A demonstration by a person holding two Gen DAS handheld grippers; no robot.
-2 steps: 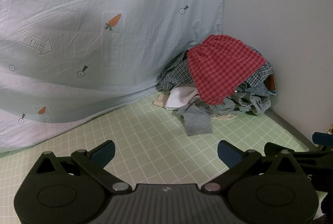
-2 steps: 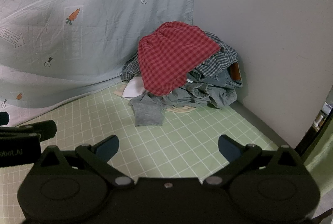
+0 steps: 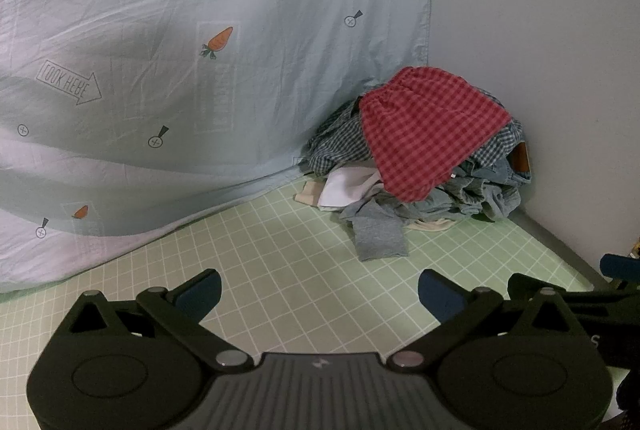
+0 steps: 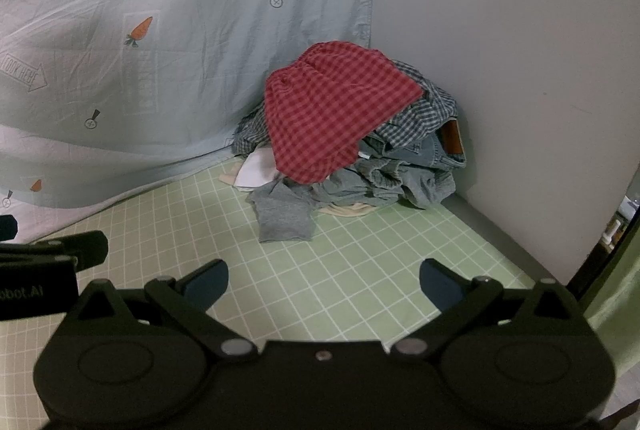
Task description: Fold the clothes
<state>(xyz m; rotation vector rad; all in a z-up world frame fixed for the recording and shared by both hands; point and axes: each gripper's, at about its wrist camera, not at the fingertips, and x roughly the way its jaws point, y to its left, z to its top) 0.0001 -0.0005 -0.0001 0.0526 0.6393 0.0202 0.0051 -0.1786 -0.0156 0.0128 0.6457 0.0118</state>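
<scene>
Nothing shifted since a moment ago: left hand-held gripper [image 3: 319, 290] and right hand-held gripper [image 4: 323, 280] both wide open, empty. Clothes pile [image 4: 344, 138] untouched; I judge folding not begun.

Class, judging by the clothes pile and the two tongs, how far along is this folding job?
Nothing looks folded yet: the clothes pile, red checked garment on top, sits heaped in the corner. Left tongs and right tongs are open and empty. All folding remains.
</scene>
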